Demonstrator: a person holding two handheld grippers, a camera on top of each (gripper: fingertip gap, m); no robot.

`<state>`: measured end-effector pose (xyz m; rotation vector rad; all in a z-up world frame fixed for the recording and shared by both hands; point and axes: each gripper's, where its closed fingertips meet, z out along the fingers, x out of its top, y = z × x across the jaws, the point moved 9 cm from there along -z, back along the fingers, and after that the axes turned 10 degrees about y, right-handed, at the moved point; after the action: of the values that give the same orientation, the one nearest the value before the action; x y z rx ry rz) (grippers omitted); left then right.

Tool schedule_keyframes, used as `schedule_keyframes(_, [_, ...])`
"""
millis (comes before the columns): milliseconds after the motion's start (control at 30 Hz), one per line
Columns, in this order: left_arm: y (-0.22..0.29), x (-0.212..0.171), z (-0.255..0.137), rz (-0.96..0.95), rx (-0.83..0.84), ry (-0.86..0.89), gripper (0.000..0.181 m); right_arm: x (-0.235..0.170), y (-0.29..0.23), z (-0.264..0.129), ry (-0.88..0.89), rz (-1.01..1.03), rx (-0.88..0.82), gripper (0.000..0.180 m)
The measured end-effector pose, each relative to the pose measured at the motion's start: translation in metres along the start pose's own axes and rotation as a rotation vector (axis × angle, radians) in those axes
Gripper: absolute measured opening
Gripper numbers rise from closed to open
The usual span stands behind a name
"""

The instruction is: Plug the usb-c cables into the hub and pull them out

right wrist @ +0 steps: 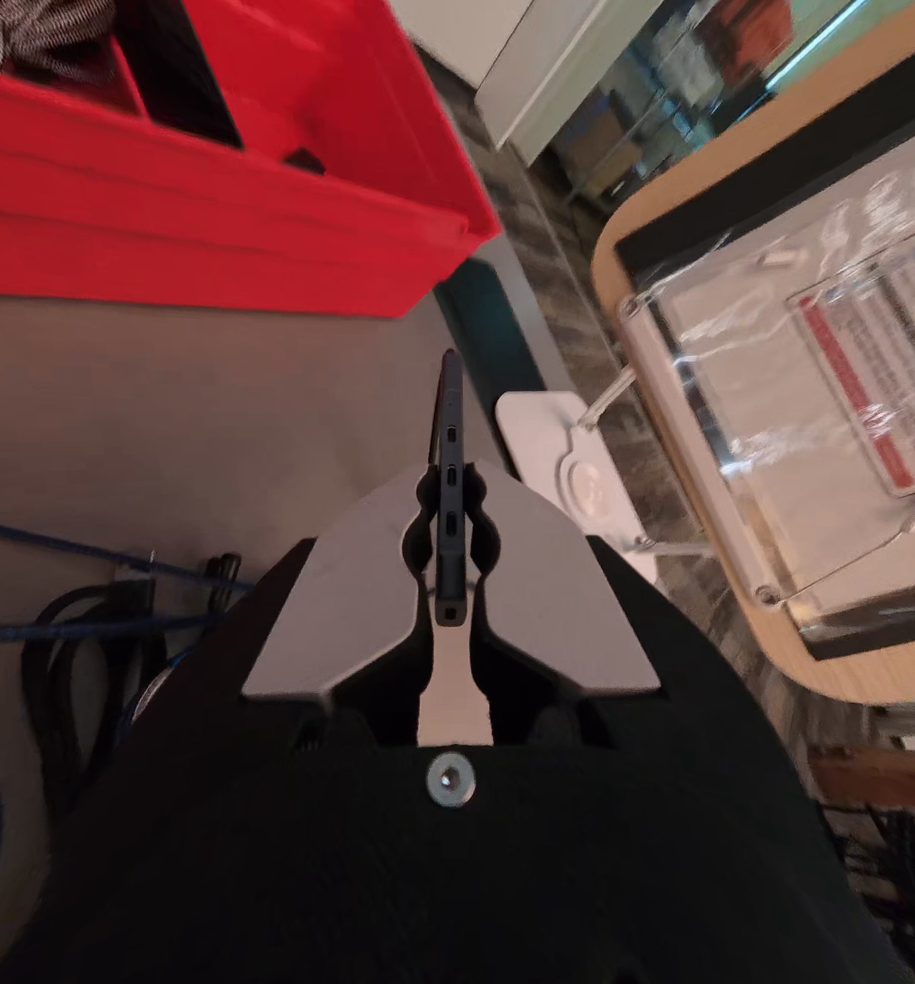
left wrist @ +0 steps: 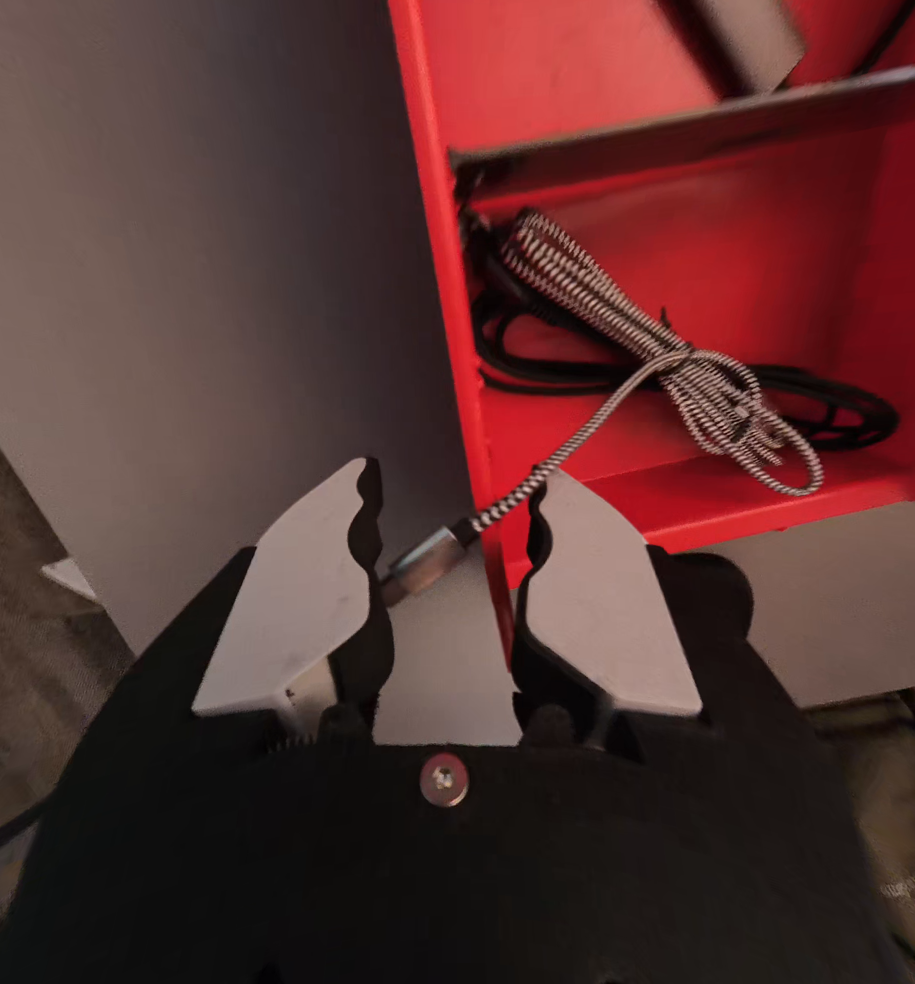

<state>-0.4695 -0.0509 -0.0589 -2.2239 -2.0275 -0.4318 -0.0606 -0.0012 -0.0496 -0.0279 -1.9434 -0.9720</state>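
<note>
In the left wrist view a braided black-and-white USB-C cable (left wrist: 593, 330) lies coiled in a red bin (left wrist: 711, 223). Its free end hangs over the bin's rim, and its metal plug (left wrist: 423, 559) rests on the white table between my open fingers. My left gripper (left wrist: 458, 482) is open around the plug and does not grip it. A black cable (left wrist: 551, 372) lies under the braided one. In the right wrist view my right gripper (right wrist: 450, 479) is shut on a slim dark hub (right wrist: 451, 479) held edge-on, with its row of ports facing the camera.
A dark divider (left wrist: 711, 128) splits the red bin, which also shows in the right wrist view (right wrist: 205, 223). Blue and black cables (right wrist: 98, 601) hang off the table (right wrist: 178, 426) edge at left. A wooden stand with a clear plastic cover (right wrist: 790, 426) is at right. My hands' fingertips stand some 35 centimetres from each other.
</note>
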Motion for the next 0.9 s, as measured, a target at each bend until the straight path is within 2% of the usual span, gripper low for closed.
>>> schedule_keyframes(67, [-0.003,-0.004,0.008,0.003,0.007,-0.059,0.046,0.006,0.005,0.002,0.071,-0.009,-0.018,0.010])
schedule_keyframes(133, [-0.004,-0.004,0.012,-0.004,-0.019,-0.072,0.045,0.006,0.001,0.007,0.136,-0.032,0.112,0.010])
schedule_keyframes(300, [-0.008,-0.002,0.013,-0.030,-0.051,-0.048,0.038,-0.029,-0.018,0.033,-0.031,-0.006,0.325,0.010])
schedule_keyframes(333, [-0.008,-0.001,0.013,-0.040,-0.057,-0.044,0.032,-0.035,-0.020,0.037,-0.061,0.002,0.343,0.010])
schedule_keyframes(533, [-0.007,-0.002,0.008,-0.055,-0.047,-0.050,0.032,-0.050,-0.023,0.043,-0.131,0.051,0.410,0.010])
schedule_keyframes(733, [0.000,-0.010,-0.022,-0.091,0.011,0.019,0.032,-0.062,-0.028,0.044,-0.190,0.079,0.460,0.012])
schedule_keyframes(900, [0.020,-0.015,-0.058,-0.046,0.120,0.133,0.036,-0.066,-0.032,0.045,-0.196,0.054,0.465,0.018])
